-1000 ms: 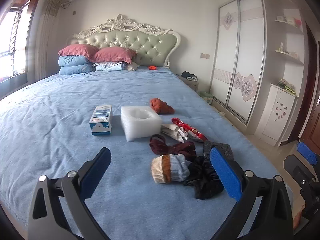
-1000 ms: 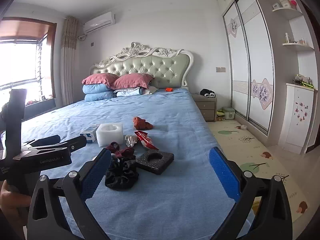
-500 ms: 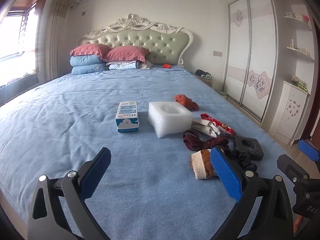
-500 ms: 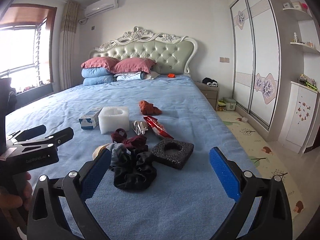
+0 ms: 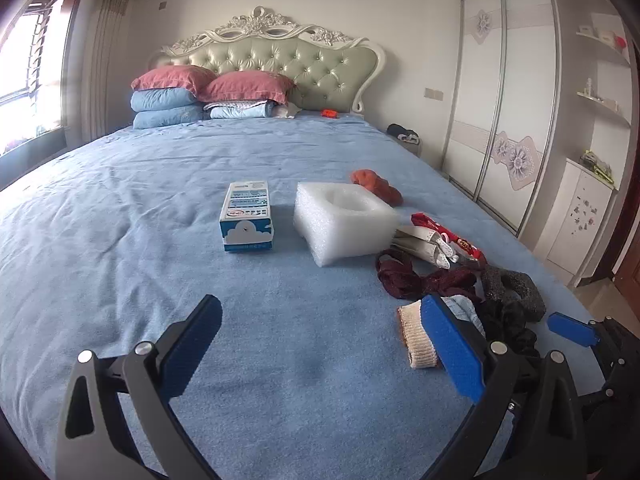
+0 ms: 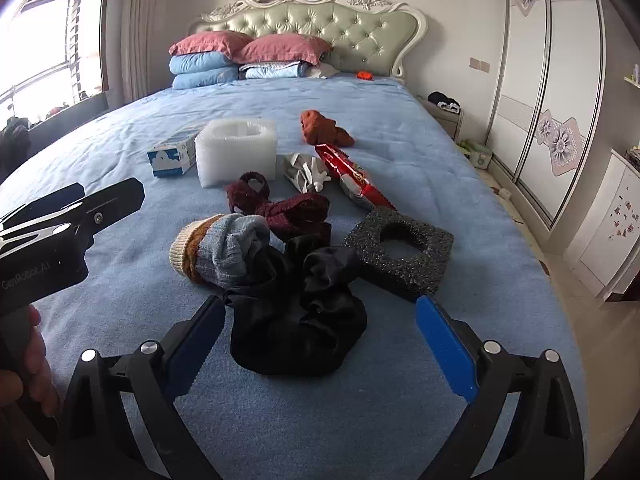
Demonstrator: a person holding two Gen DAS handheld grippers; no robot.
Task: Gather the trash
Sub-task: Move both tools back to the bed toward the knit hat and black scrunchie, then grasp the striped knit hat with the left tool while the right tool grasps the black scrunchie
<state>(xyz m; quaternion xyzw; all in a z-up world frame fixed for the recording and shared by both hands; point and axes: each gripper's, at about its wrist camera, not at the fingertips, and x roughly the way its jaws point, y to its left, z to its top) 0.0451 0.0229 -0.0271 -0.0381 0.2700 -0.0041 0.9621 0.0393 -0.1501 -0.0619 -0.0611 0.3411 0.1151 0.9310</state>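
Blue sheets cover the big bed (image 5: 120, 240), with a green padded headboard (image 5: 276, 68) and pink pillows (image 5: 208, 84) at the far end. Trash and clothes lie near the white foam block (image 5: 344, 222): a blue carton (image 5: 247, 216) left of it, a red wrapper (image 6: 356, 178) right of it, and a black foam square (image 6: 400, 254) and a black cloth (image 6: 296, 320) in front. The left gripper (image 5: 320, 344) hangs wide open over bare sheet. The right gripper (image 6: 320, 344) points down with its jaws closing around the black cloth, pads not yet touching.
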